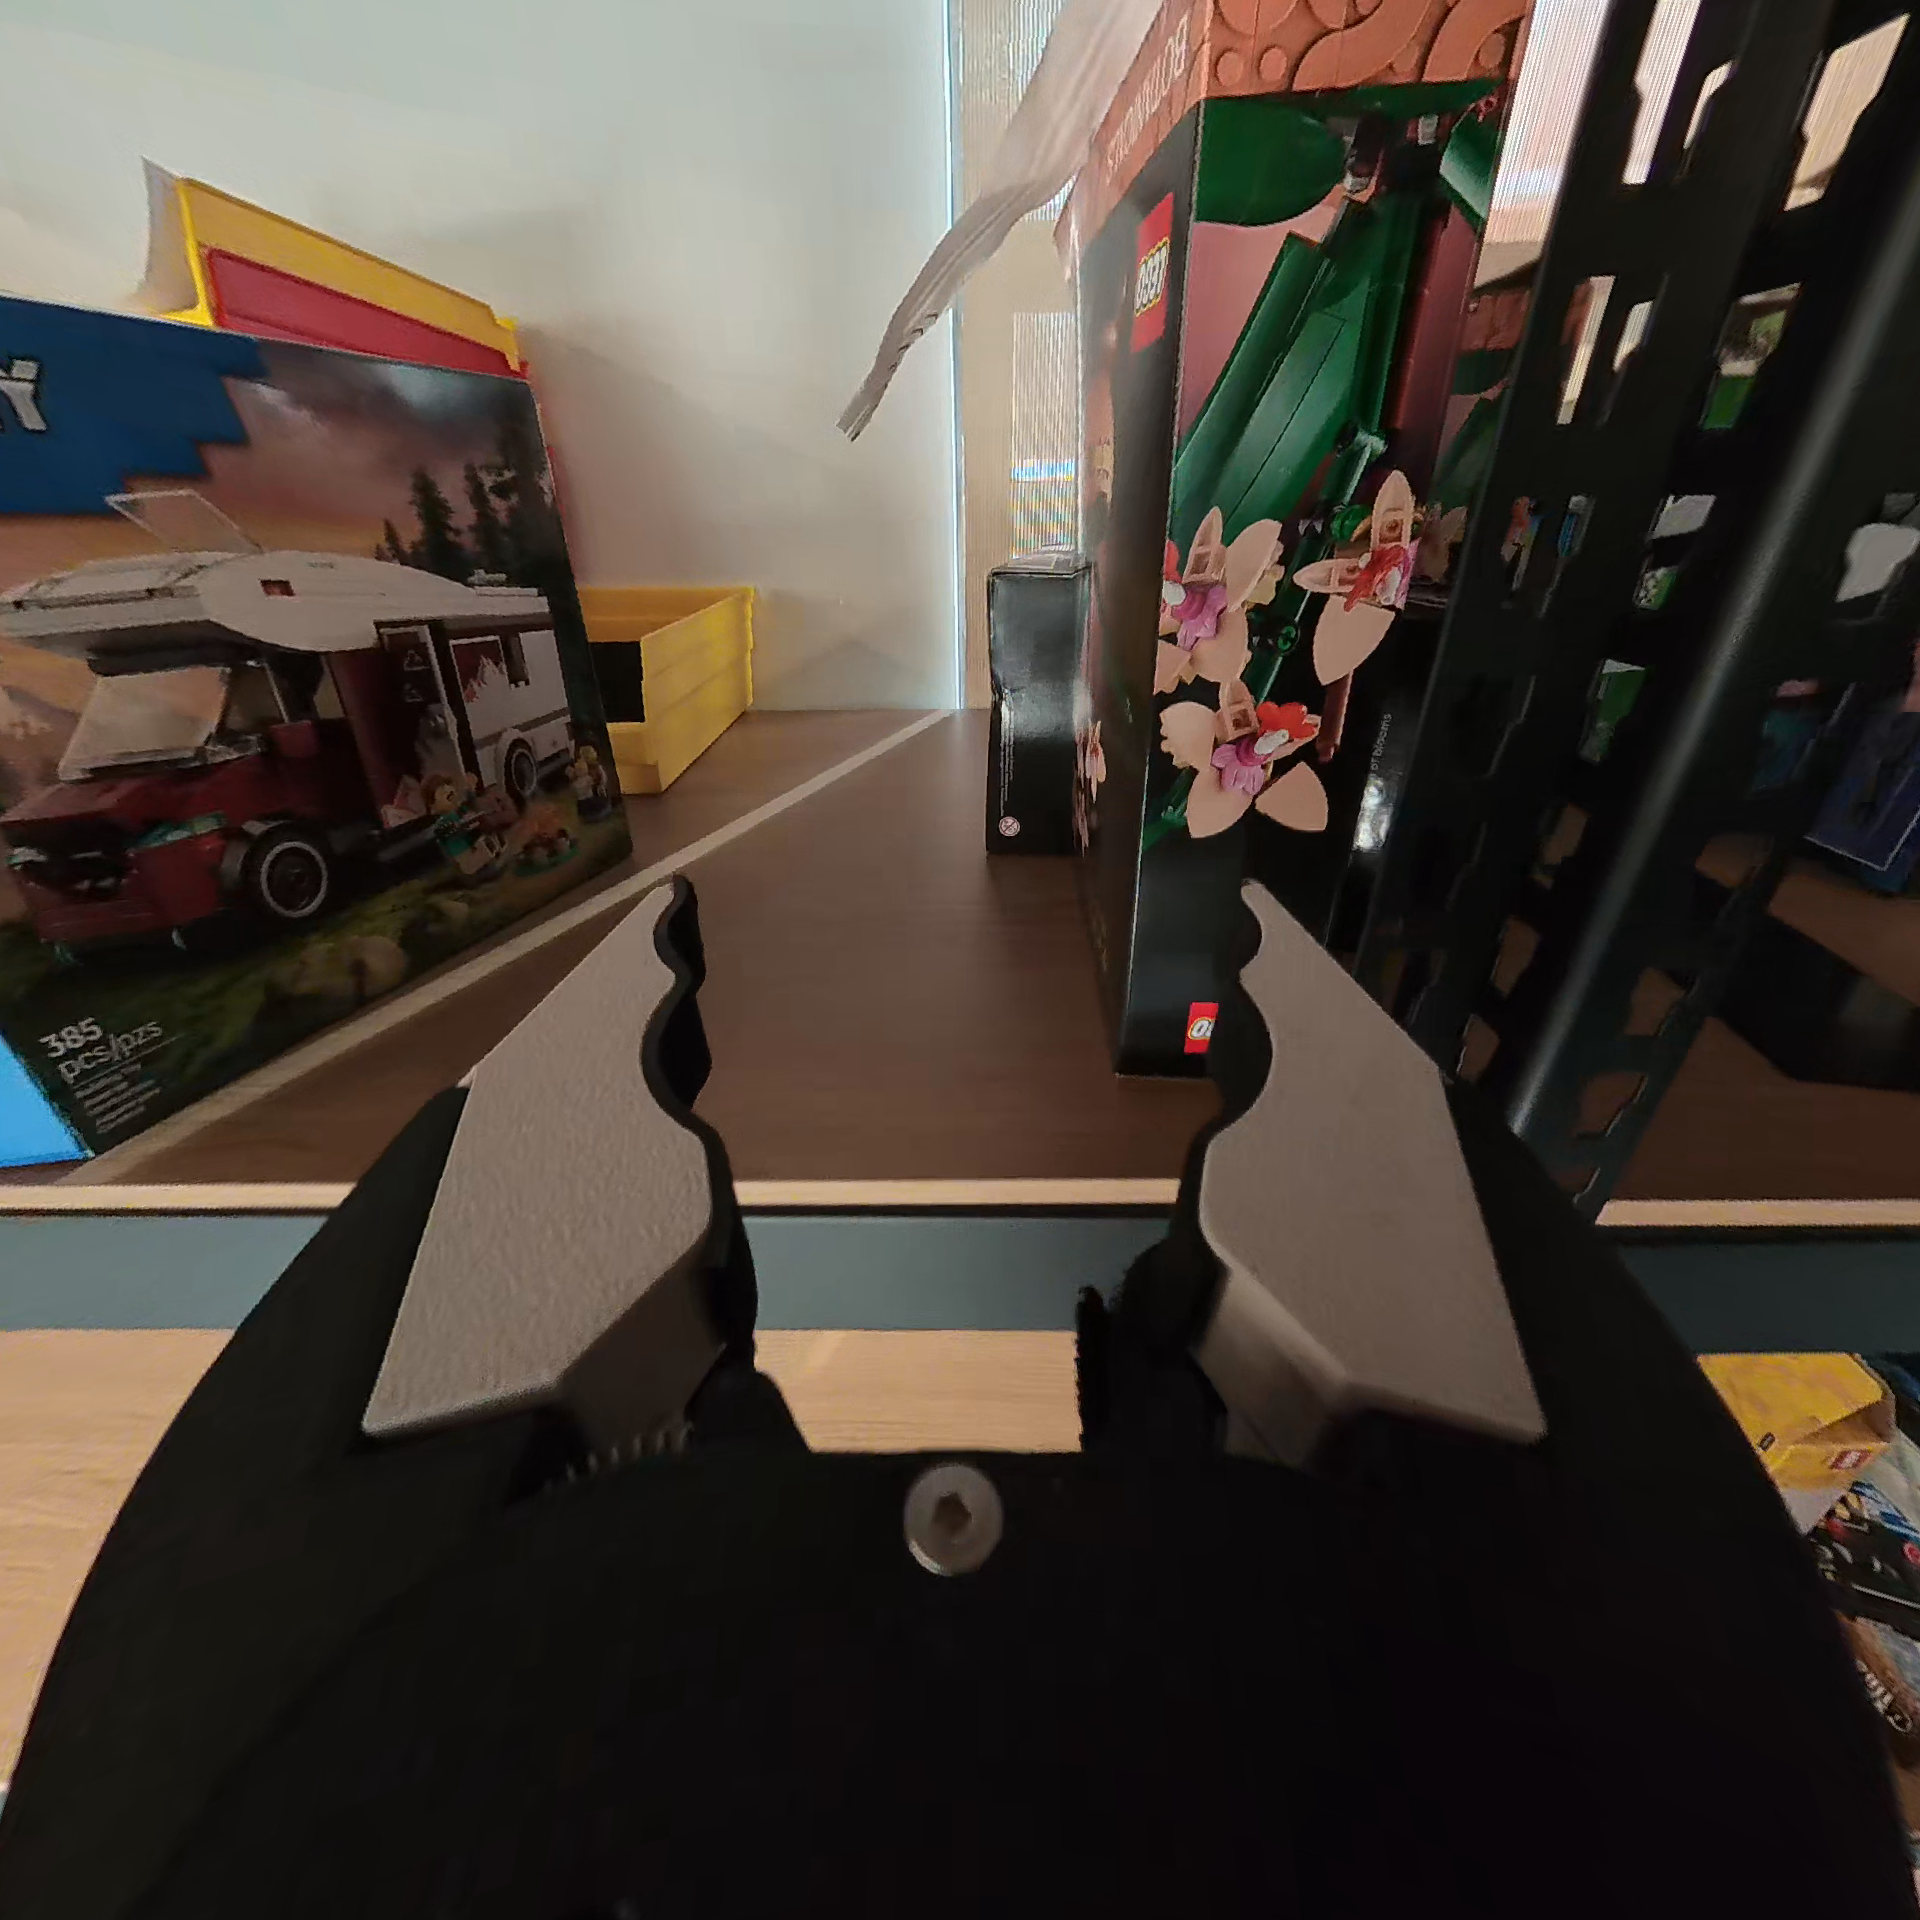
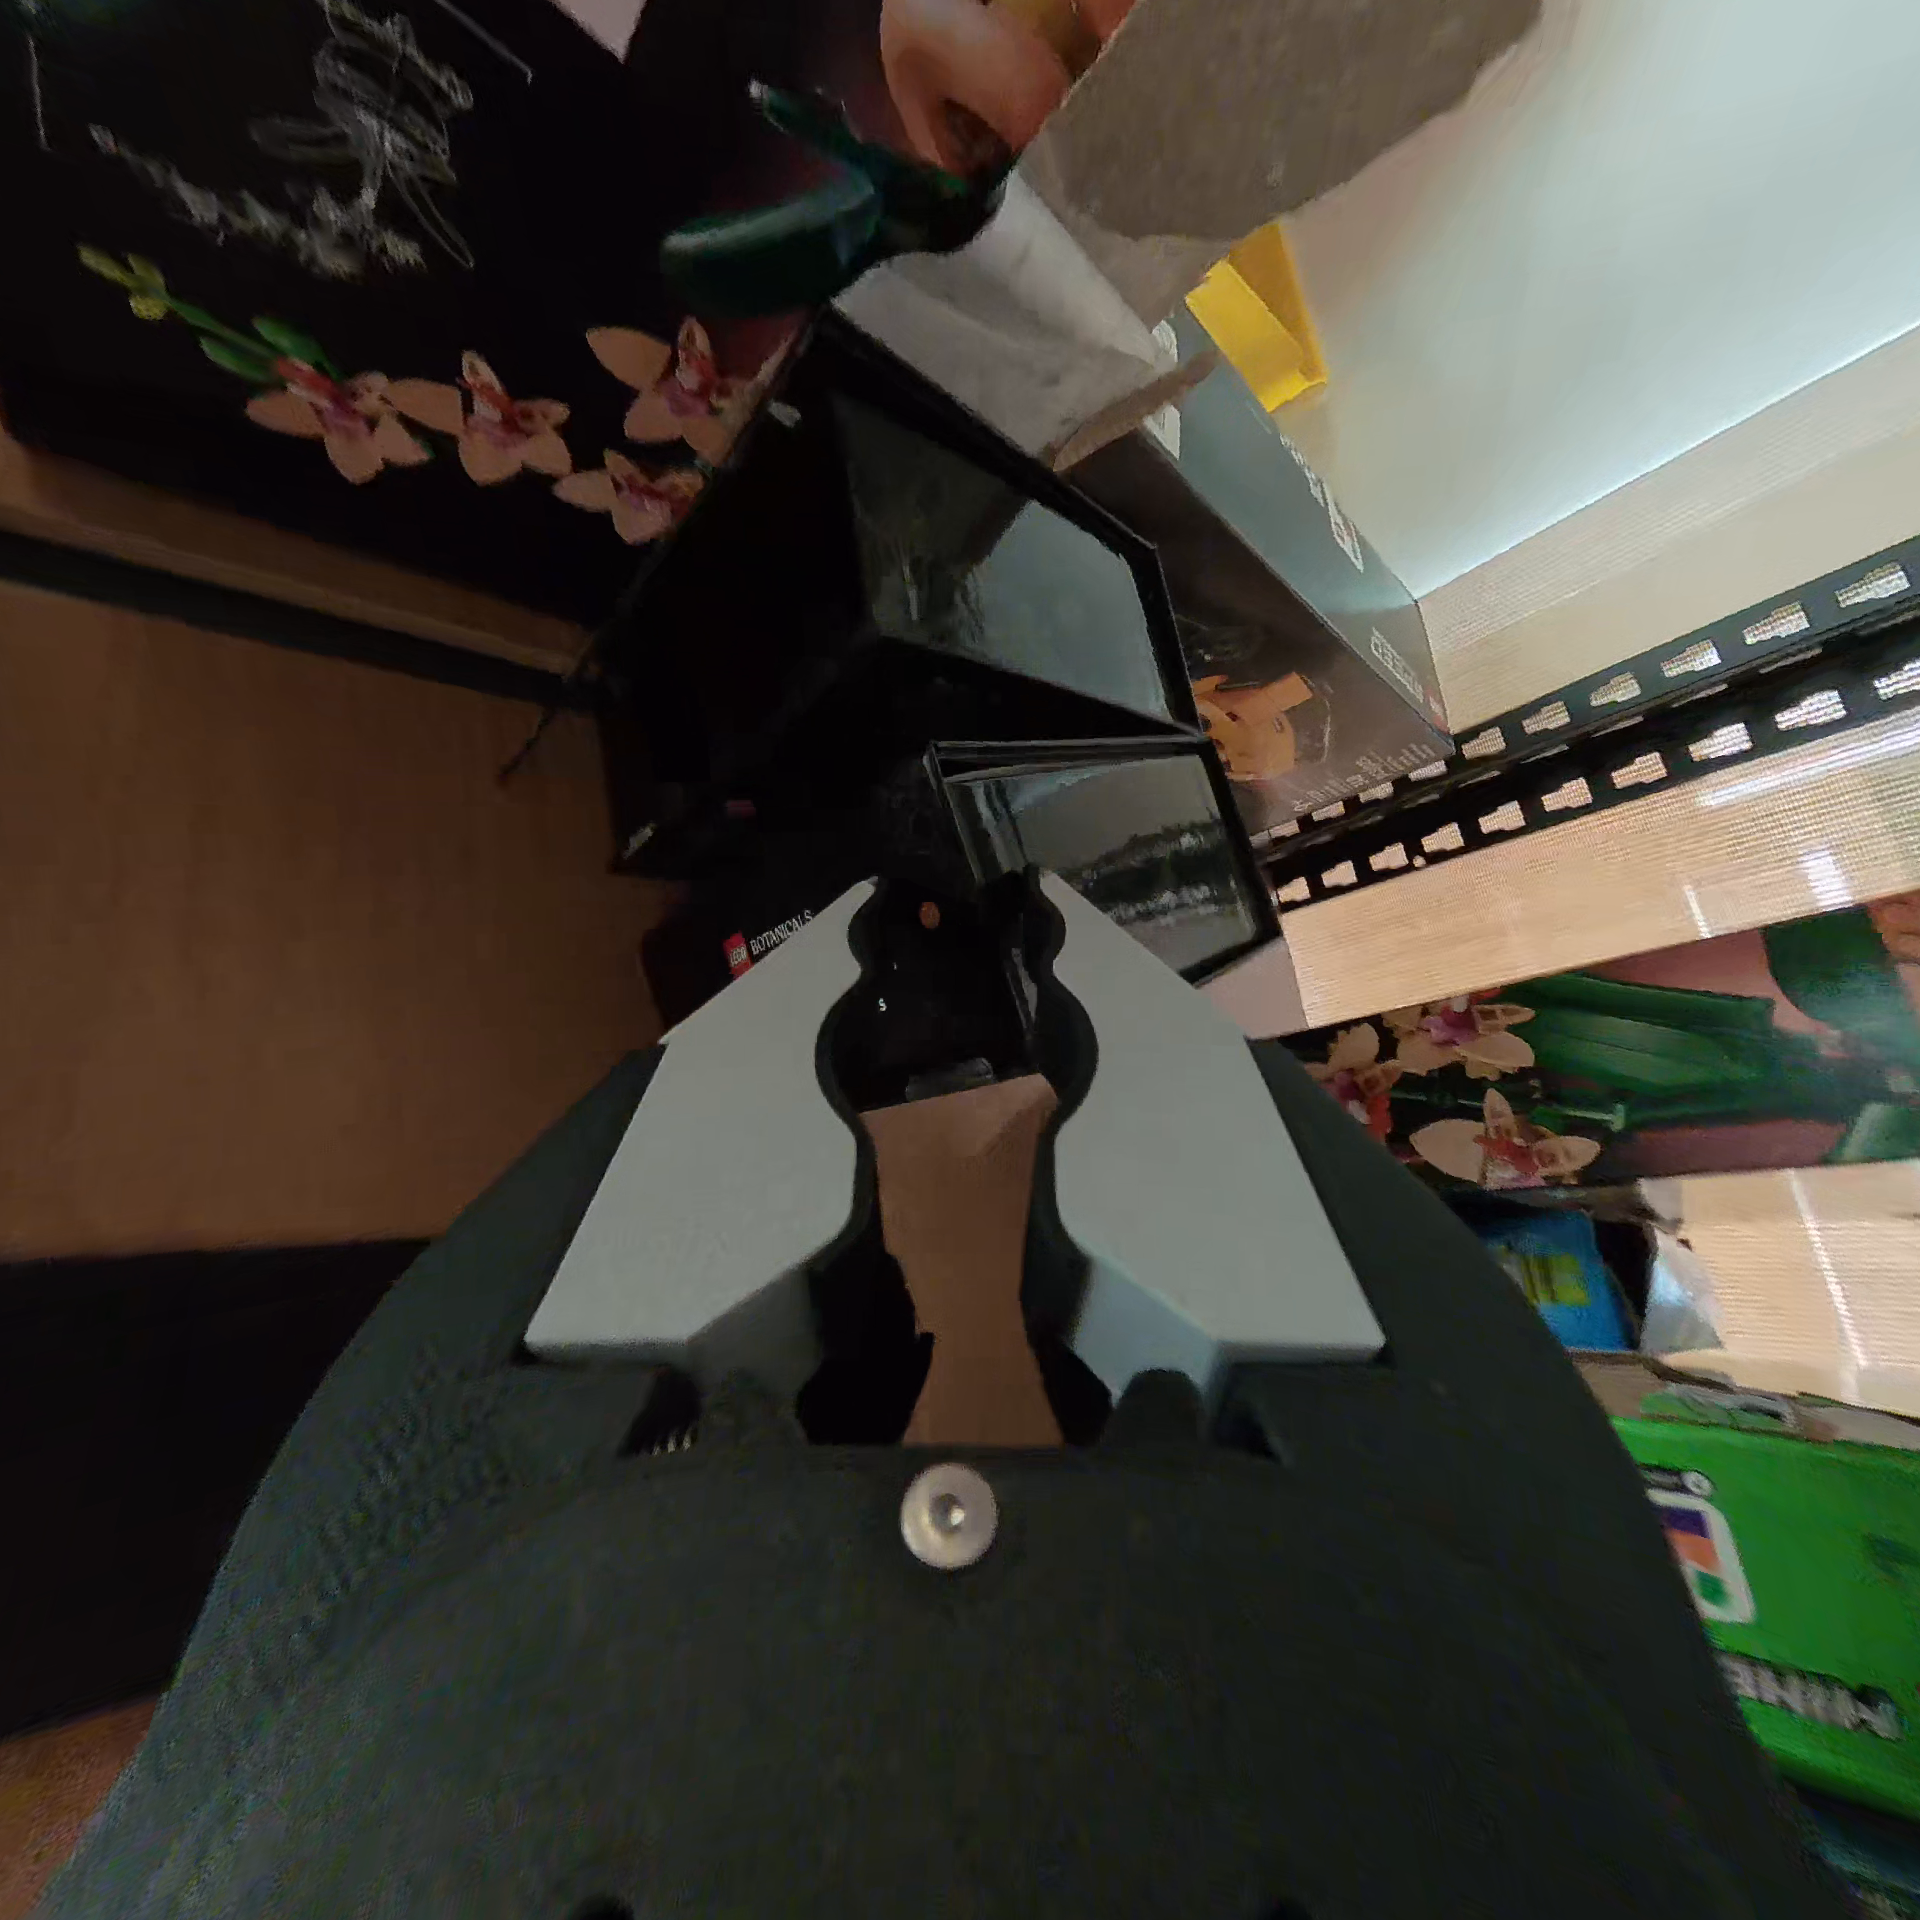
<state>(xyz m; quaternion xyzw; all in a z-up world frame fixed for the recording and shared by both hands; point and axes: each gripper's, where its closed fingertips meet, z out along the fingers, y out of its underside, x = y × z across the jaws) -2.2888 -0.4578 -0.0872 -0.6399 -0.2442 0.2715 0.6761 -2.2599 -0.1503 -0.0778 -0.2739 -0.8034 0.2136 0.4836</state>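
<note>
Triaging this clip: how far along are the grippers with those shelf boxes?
Settled: the flower box stands upright on the shelf, and the camper box leans at the left. In hand: the right gripper is closed on the end of a small black box. Not gripping: the left gripper is open and empty, beside the flower box's lower corner.

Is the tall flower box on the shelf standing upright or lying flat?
Upright. In the left wrist view the flower box stands on its narrow bottom edge on the brown shelf, rising well above the small black box behind it.
</note>
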